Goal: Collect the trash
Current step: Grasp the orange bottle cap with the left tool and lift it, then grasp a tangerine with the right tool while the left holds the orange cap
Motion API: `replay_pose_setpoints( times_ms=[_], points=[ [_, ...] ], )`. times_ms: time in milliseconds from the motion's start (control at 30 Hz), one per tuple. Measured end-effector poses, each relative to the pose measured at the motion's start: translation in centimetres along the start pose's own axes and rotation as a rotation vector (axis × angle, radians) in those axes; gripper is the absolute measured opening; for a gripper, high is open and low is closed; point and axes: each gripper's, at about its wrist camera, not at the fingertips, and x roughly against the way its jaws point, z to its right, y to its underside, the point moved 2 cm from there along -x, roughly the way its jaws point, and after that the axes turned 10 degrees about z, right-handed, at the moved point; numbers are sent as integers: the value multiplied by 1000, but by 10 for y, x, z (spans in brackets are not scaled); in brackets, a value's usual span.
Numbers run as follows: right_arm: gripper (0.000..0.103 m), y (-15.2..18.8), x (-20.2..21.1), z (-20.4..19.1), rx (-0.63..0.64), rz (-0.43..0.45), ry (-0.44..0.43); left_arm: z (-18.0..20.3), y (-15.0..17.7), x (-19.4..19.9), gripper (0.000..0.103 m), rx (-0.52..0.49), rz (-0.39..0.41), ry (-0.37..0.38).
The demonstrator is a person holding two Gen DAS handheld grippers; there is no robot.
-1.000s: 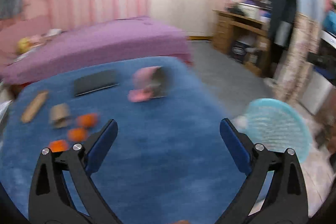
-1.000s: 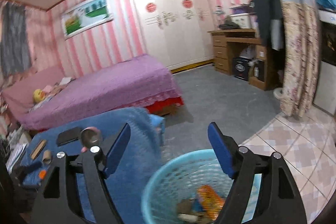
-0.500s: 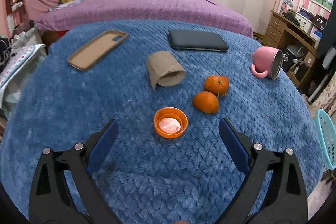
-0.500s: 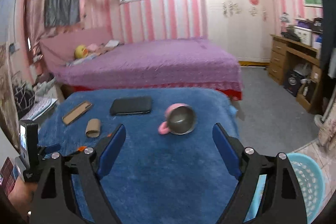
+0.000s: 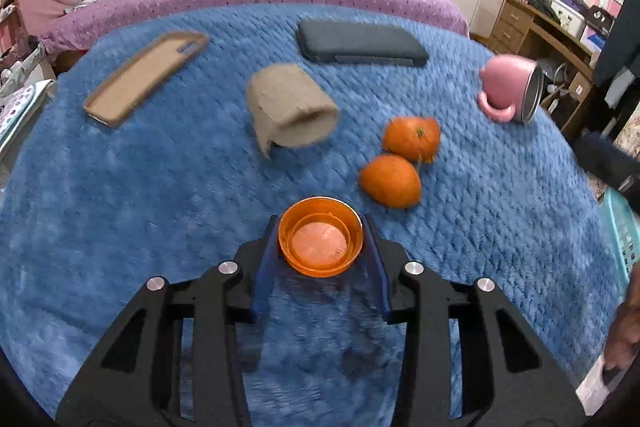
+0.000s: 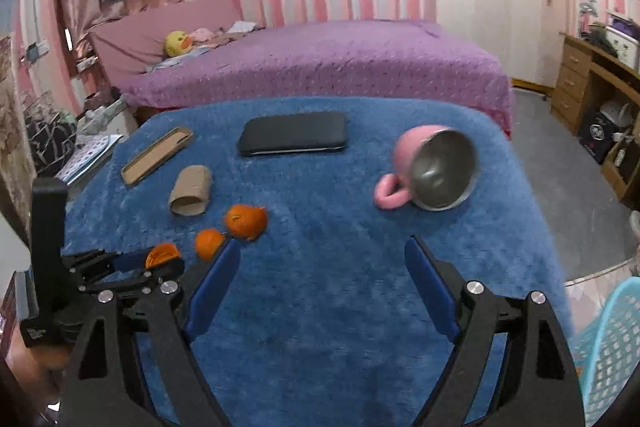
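My left gripper (image 5: 320,239) is shut on an orange plastic lid (image 5: 321,235), open side up, on the blue cloth-covered table (image 5: 120,211). The right wrist view shows the same grip (image 6: 162,255) at the table's left. Two pieces of orange peel (image 5: 390,181) (image 5: 412,138) lie just right of and beyond the lid, and a cardboard tube (image 5: 292,107) lies further back. My right gripper (image 6: 322,273) is open and empty above the table's near middle. The turquoise trash basket (image 6: 608,351) stands on the floor at the right.
A tipped pink mug (image 6: 430,167), a black phone (image 6: 292,139) and a brown phone case (image 6: 158,155) lie on the table. A purple bed (image 6: 320,67) stands behind it. A wooden desk (image 6: 596,83) is at the far right.
My left gripper moved forward and closed on the orange lid, which lay free between open fingers half a second ago. My right gripper swung from the basket to over the table.
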Motion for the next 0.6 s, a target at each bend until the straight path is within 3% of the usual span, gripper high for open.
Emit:
replay_pose_setpoints(
  times_ms=[133,200,367,500,567,600],
  points=[
    [81,7,-21,-37,34,-40,-67,-38,-14,32,39,50,92,-103],
    [72,12,-35,-56,53,-65,-89,-55,-15,45,39,85,116,-142],
    [46,26,-69,-83,53,-146,-106,-75,-15,59,39,102,134,-153],
    [40,33,-85,-95,65,-164,-90,-84,-11,59,39,121,123,-145],
    [24,35,-90,-99,85,-161,-67,-83,-12,60,39,123,127,-137],
    [22,35,-89,-99,83,-160,-68,-82,-13,61,39,117,131,-134]
  ],
)
